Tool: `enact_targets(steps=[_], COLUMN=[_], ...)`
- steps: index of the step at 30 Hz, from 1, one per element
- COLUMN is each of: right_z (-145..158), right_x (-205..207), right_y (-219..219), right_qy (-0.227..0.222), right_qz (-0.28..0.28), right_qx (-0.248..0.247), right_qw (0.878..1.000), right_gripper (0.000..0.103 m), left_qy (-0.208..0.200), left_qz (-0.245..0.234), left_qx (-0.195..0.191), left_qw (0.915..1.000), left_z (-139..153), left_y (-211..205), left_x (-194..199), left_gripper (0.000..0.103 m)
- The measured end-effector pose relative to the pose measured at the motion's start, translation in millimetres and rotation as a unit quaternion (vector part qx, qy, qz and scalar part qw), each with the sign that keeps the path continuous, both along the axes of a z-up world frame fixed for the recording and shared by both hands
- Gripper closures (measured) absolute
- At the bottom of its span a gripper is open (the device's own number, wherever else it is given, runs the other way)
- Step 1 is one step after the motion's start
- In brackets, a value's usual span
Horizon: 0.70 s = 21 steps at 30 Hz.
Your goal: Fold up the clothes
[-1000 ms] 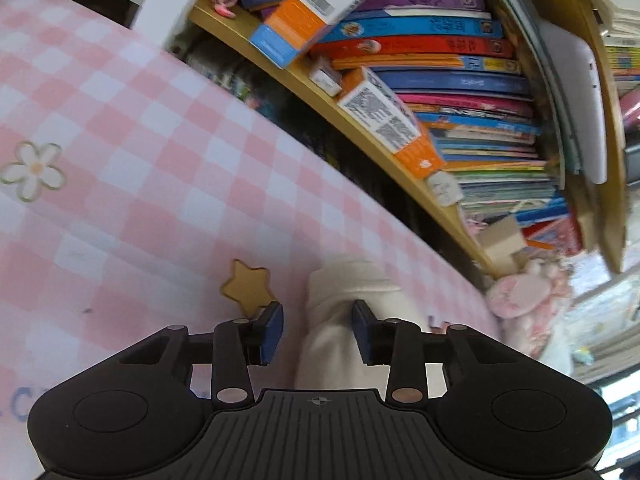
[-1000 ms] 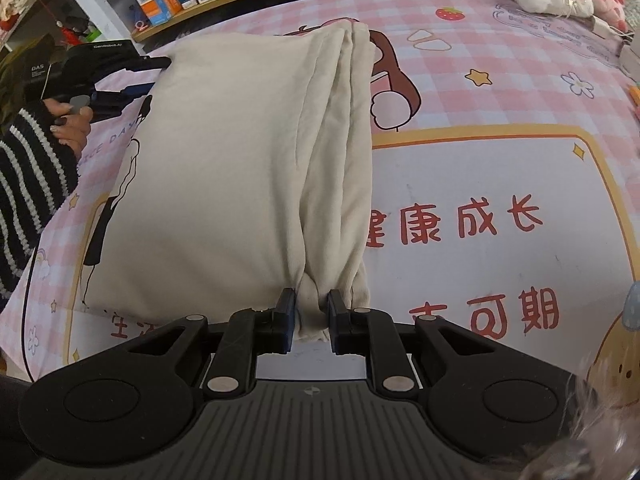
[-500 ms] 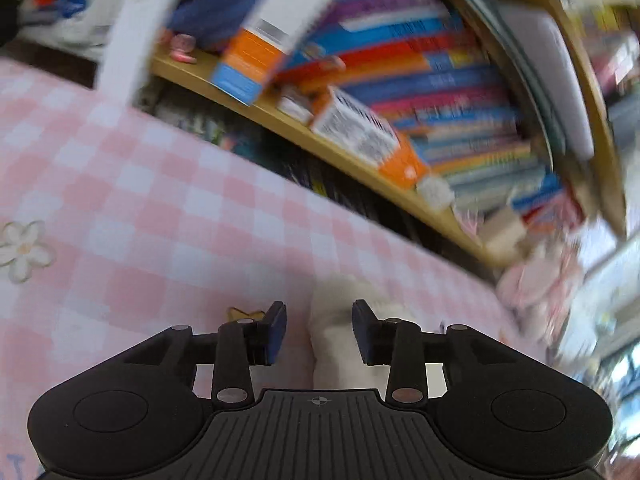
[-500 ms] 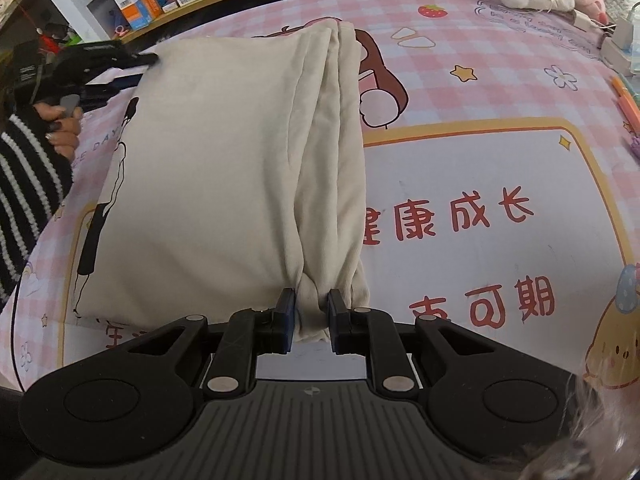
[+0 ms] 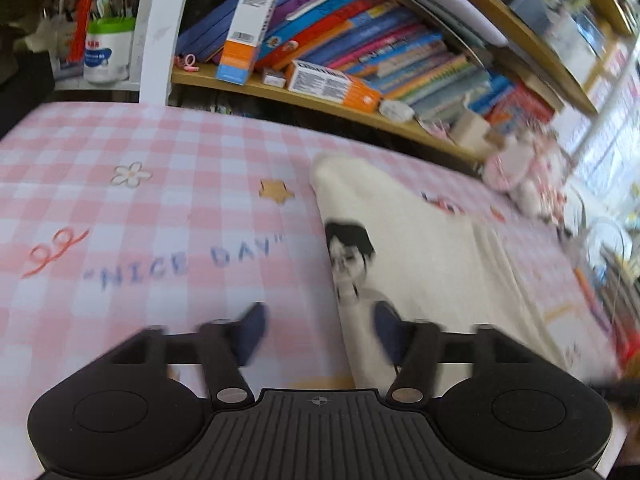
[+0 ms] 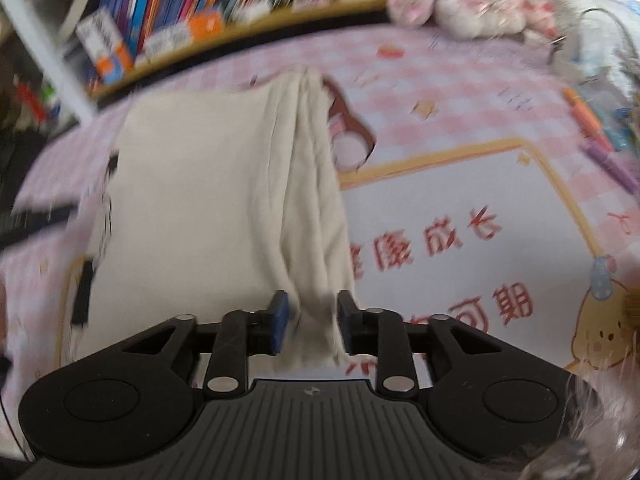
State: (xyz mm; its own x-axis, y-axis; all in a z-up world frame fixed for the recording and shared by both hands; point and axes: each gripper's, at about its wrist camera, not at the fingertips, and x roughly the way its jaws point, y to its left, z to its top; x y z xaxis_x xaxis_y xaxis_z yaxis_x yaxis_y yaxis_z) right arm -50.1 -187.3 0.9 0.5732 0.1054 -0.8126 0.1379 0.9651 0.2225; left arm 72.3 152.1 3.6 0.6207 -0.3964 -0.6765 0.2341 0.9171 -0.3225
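The cream garment [image 6: 208, 200] lies folded flat on the pink checked worktop [image 5: 120, 216], w/ its printed figure along the left edge and a thick bunched stack of layers down its right edge, running toward the right tool [image 6: 310, 322].

Right tool: jaws apart, pads either side of the near end of that bunched edge; cloth sits between them, but gaps show on both sides, so not clamped. Left tool [image 5: 318, 332]: jaws wide, holding nothing, low over the garment's left edge, one pad over the checked cloth and one over the print. Both views blurred, so exact contact w/ the fabric can't be told.

Risks, as I judge them:
- The bunched right edge looks loose, several layers deep. If the right tool pulls away w/ a pad snagged on a layer, the fold could drag open.
- A regrip there may catch only the top layers, leaving the lower ones behind, so the next fold goes skewed.
- Left tool sweeping across could ruck the left edge or shift the whole piece on the smooth mat.
- Pens [image 6: 600, 148] near the right side and the plush toy [image 6: 460, 0] at the back are close enough to get knocked by a wide swing.

Counts: 1 garment, 2 tools, 1 worktop, 1 bookshelf [image 5: 360, 52] behind; plush toys look like 1–2, too blurred to tell; pens several, not countable.
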Motion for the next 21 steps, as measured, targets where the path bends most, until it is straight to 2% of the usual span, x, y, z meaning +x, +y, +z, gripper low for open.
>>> enact_targets(steps=[2, 6, 9, 14, 21], right_z=[0.9, 0.7, -3.6, -15.1, -23.8], right_x=[3.1, 6.8, 7.0, 6.9, 3.9], right_y=[-1.6, -7.5, -14.5, -22.6, -37.5], right_qy=[0.003, 0.01, 0.018, 0.039, 0.039], right_qz=[0.004, 0.008, 0.019, 0.056, 0.083], right_qx=[-0.003, -0.002, 0.012, 0.031, 0.072], right_qw=[1.0, 1.0, 1.0, 0.997, 0.993], right_gripper=[0.062, 0.055, 0.055, 0.058, 0.062], left_qy=[0.007, 0.035, 0.037, 0.051, 0.069], left_qz=[-0.014, -0.028, -0.023, 0.017, 0.04], left_qx=[0.005, 0.022, 0.023, 0.01, 0.035], left_qw=[0.9999, 0.9988, 0.9988, 0.9985, 0.9962], left_z=[-0.8, -10.3, -10.6, -10.0, -7.1], left_y=[-4.5, -17.2, -23.7, -34.4, -57.6], left_x=[-13.9, -31.1, -43.1, -59.5, -77.6], left_gripper=[0.034, 0.035, 0.035, 0.035, 0.038])
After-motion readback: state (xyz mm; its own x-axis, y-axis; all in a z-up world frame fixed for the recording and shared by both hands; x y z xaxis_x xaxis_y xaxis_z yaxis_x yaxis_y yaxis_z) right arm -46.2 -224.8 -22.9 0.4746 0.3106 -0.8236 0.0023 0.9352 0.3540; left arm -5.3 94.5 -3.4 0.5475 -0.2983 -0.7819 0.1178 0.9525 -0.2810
